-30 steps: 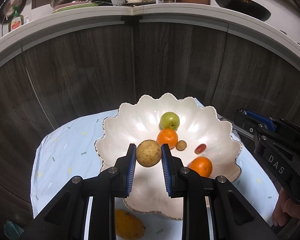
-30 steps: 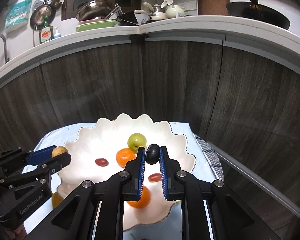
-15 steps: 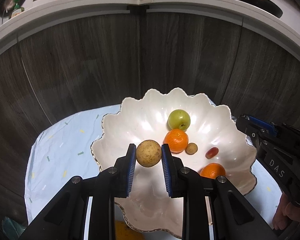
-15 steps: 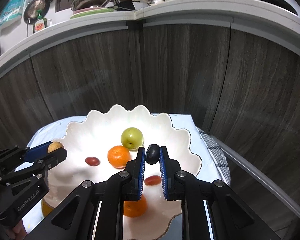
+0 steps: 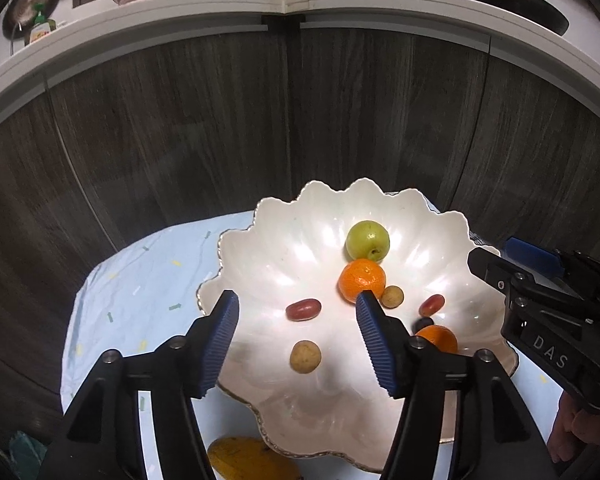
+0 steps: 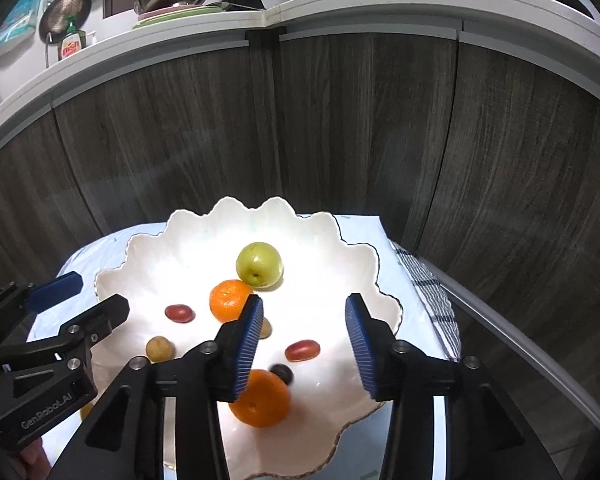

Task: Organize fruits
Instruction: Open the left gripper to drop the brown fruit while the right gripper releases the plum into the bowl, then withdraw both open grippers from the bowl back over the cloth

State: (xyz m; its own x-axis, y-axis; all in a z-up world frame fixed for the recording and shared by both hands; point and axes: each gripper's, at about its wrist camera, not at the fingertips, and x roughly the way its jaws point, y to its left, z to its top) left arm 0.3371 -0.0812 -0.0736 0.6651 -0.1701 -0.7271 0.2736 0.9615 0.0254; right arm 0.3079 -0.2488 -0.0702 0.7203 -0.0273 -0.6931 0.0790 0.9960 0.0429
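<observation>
Left wrist: mango (image 5: 252, 458) beside bowl (image 5: 268, 248)

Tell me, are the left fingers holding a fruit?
No, the left fingers are spread wide with nothing between them; the brown fruit lies in the bowl.

- Overhead light glares off the white plate (image 5: 260, 264), blowing out its middle in the right wrist view (image 6: 324, 292).
- Dark cabinet fronts (image 6: 340, 128) stay dim, though their grain is sharp.
- Fisheye bends the counter edge (image 5: 180, 28); corners vignette to black.
- The small dark fruit (image 6: 282, 373) is blurred.
- Soft shadows sit under the fruits.
</observation>
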